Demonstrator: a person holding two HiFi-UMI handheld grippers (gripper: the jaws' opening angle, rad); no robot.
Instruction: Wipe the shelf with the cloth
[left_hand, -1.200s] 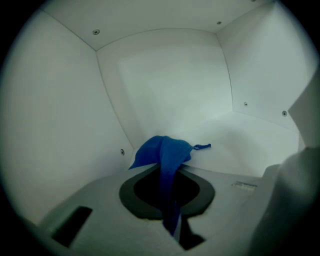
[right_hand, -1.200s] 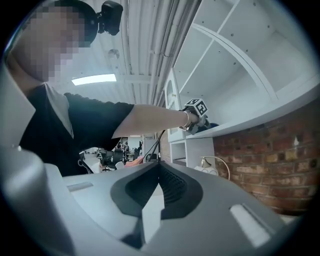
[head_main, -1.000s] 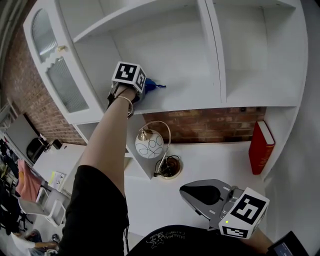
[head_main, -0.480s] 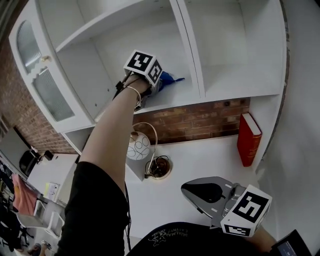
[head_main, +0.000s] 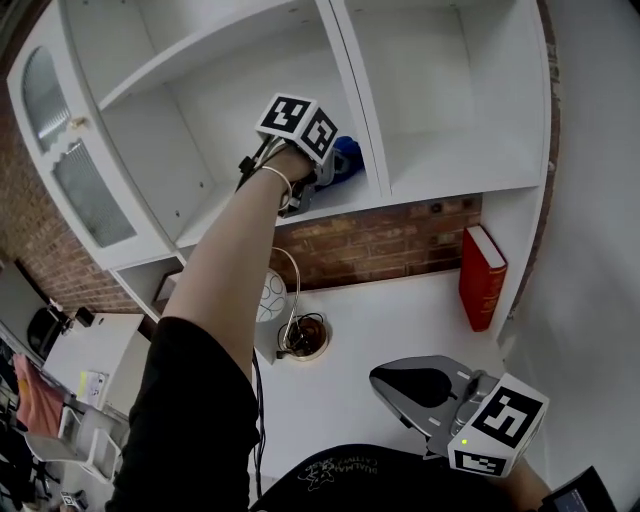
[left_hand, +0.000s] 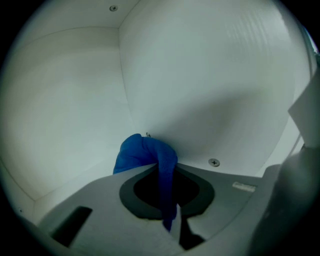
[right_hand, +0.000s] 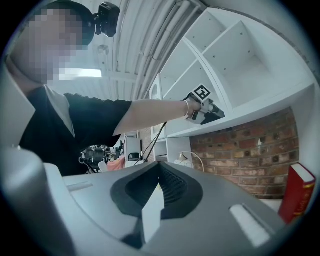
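Blue cloth (left_hand: 145, 152), pinched in the closed left gripper (left_hand: 162, 172), presses on the shelf (head_main: 215, 230) just beside its upright divider (head_main: 352, 110), so the wipe is under way. The next move, I judge, is a sweep away from the divider. The right gripper (right_hand: 159, 170) is closed, empty, well below the divider.

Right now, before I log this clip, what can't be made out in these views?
- Cloth touching the shelf: hidden by left gripper in its own view and head view.
- Lamp: head view, arm covers most.
- Red book lettering: too small, head view; blurred, right gripper view.
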